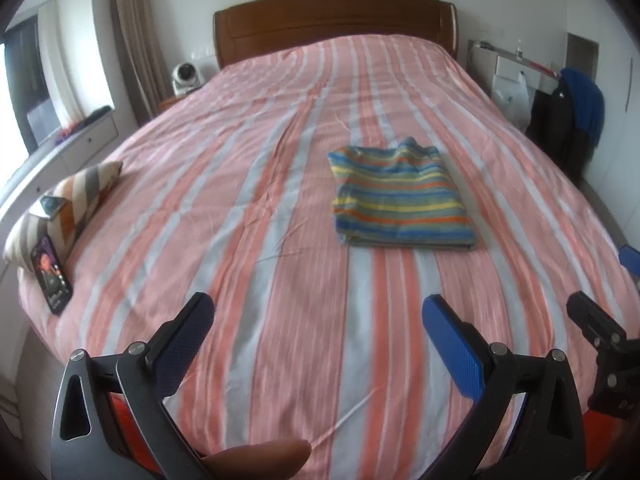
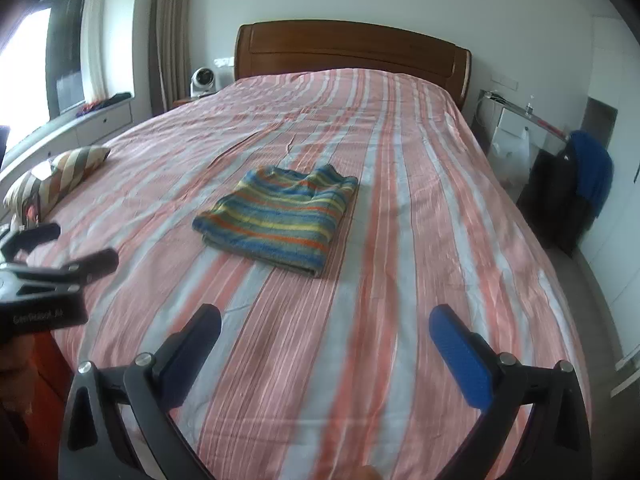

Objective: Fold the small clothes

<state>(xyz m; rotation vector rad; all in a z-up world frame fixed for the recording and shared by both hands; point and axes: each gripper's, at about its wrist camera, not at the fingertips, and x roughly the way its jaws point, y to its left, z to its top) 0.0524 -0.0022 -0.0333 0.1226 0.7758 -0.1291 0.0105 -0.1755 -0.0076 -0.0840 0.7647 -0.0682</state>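
1. Left gripper [image 1: 318, 314], nearest. My jaws stand wide apart, nothing between them, pointed down the bed. A fingertip [image 1: 260, 456] of my own shows at the bottom edge of the left wrist view.

2. Right gripper [image 2: 324, 326], alongside. Jaws likewise wide and empty. Each gripper shows at the edge of the other's view, so the two hang side by side over the foot of the bed.

3. Bed [image 1: 248, 240], pink, grey and white striped cover, lightly creased, bare under both pairs of jaws.

4. Striped garment [image 1: 400, 196], the task's thing. It lies on the cover mid-bed, well apart from both grippers, ahead and slightly right of the left one. Already a compact rectangle, layers stacked, the near edge showing a fold; the far edge is a little rumpled.

5. Judgement on the step: this piece looks folded and released. To finish well I would leave it alone, or at most press the rumpled far edge flat with shut jaws, not pinch it, since a pinch would lift the top layer and undo the stack.

6. Patterned cushion [image 1: 64, 208] and a phone [image 1: 51, 276], left edge of the bed, clear of the work.

7. Wooden headboard [image 1: 336, 20], farthest.
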